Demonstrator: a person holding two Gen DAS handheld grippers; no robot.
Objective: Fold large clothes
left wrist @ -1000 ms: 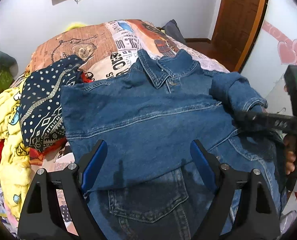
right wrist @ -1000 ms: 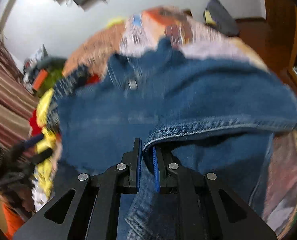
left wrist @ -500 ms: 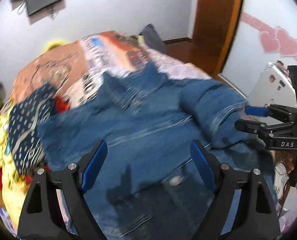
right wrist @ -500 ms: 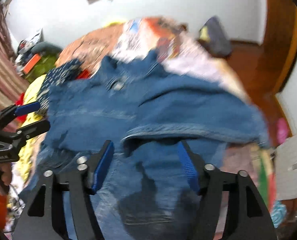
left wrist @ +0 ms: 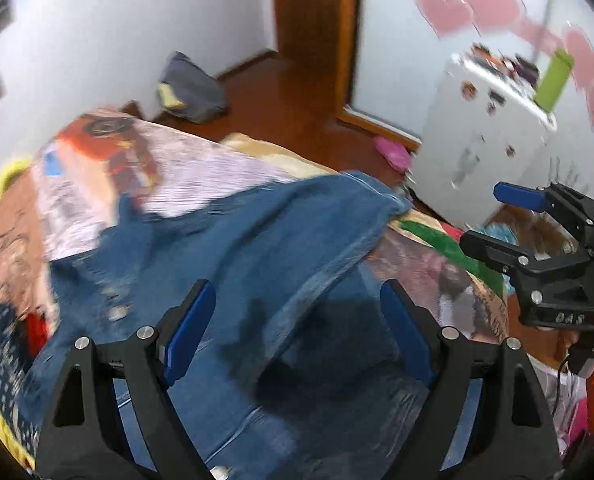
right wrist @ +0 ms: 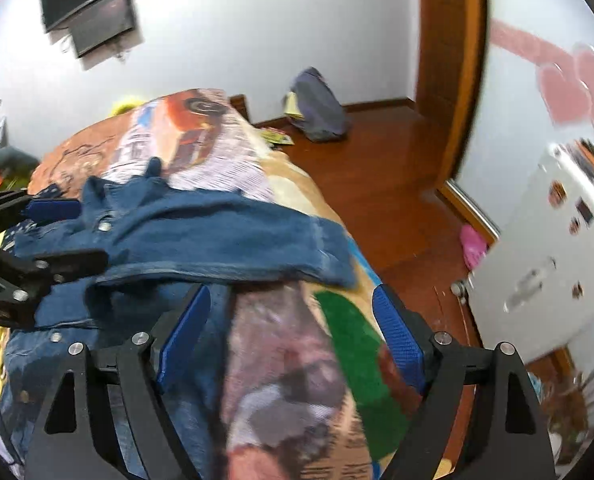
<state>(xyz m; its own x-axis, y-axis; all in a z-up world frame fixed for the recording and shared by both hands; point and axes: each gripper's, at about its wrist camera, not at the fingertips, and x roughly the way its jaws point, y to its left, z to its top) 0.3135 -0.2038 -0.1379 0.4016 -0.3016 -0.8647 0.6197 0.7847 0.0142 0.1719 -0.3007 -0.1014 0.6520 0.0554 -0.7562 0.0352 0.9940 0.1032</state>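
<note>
The soft, rumpled denim jacket (left wrist: 257, 248) lies on the printed bedspread (right wrist: 297, 380) under the left tongs (left wrist: 297, 336), released wide; the right tongs (right wrist: 289, 332), opening and empty, hover just beside its folded sleeve (right wrist: 233, 240).

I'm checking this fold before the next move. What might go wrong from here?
The sleeve laid across the denim jacket ends right at the bed edge, so it may slide off and undo the fold. The right gripper, jaws opening and empty, sits low over the printed bedspread and could snag it.
</note>
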